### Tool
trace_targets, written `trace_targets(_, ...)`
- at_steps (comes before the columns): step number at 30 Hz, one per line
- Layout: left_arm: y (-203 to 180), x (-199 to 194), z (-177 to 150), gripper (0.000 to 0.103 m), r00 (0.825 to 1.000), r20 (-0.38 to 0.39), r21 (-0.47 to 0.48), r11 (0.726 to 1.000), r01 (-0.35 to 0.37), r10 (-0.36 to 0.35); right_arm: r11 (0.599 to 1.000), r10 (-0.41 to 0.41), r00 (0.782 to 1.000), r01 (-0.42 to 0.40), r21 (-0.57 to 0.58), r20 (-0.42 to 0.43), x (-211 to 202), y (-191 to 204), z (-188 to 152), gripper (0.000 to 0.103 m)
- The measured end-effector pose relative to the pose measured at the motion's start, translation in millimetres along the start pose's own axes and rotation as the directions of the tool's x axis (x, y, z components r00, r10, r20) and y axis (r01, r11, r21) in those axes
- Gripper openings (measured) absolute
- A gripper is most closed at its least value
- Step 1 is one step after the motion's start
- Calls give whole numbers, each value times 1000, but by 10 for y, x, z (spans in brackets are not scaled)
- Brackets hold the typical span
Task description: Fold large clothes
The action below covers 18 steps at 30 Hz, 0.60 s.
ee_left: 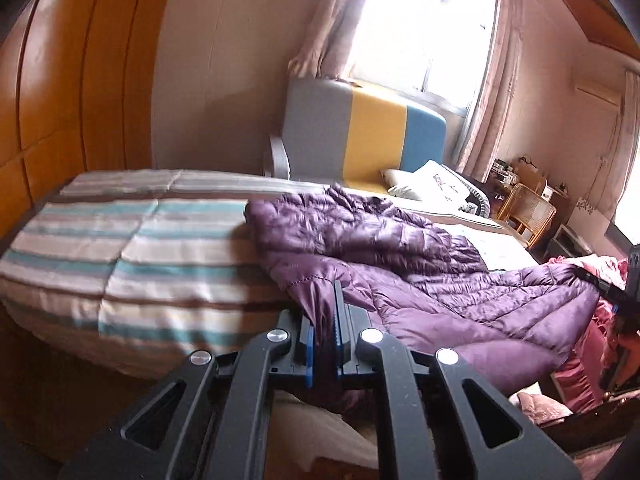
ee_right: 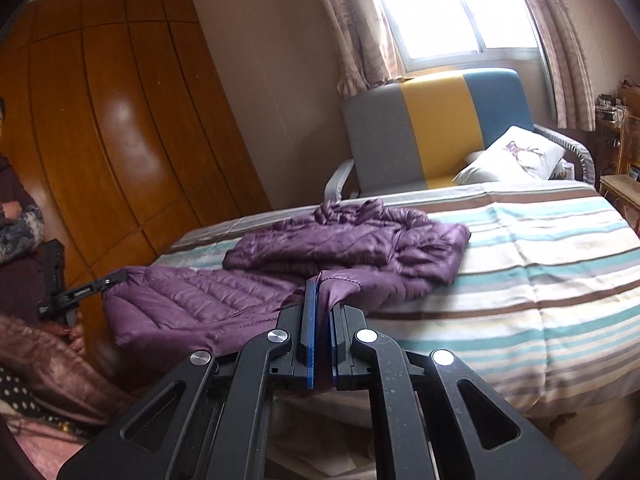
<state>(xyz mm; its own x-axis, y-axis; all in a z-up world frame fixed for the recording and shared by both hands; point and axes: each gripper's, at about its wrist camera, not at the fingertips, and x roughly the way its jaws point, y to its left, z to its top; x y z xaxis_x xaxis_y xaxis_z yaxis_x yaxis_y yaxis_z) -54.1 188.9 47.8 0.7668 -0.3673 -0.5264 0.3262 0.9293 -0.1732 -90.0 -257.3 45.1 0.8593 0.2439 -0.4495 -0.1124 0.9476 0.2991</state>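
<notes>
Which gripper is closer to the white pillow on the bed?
Hard to tell. Both the left gripper and right gripper clamp the near hem of the purple jacket, with the white pillow far off at the bed's head.

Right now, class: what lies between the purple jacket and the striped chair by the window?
Only bare striped bedspread separates the purple jacket from the striped chair, clearest in the right wrist view.

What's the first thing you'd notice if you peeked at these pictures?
A big puffy purple jacket sprawls over the near side of the striped bed. Both grippers pinch its near hem: the left gripper and the right gripper. Behind the bed stands a grey, yellow and blue headboard under a bright window.
</notes>
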Motion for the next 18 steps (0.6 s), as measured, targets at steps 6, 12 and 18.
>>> trace_targets(6, -71, 302, 224, 7, 999, 28, 64, 997, -42, 40, 999, -51, 999, 51, -1, 3, 481, -208, 239, 5)
trace_targets(12, -84, 783, 499, 7, 997, 39, 75, 995, -68, 65, 995, -105, 995, 105, 4, 0, 872, -358, 425, 5)
trace_targets(18, -80, 1215, 703, 7, 996, 36, 60, 994, -89, 87, 985, -170, 985, 170, 15, -12, 1228, -524, 576, 5)
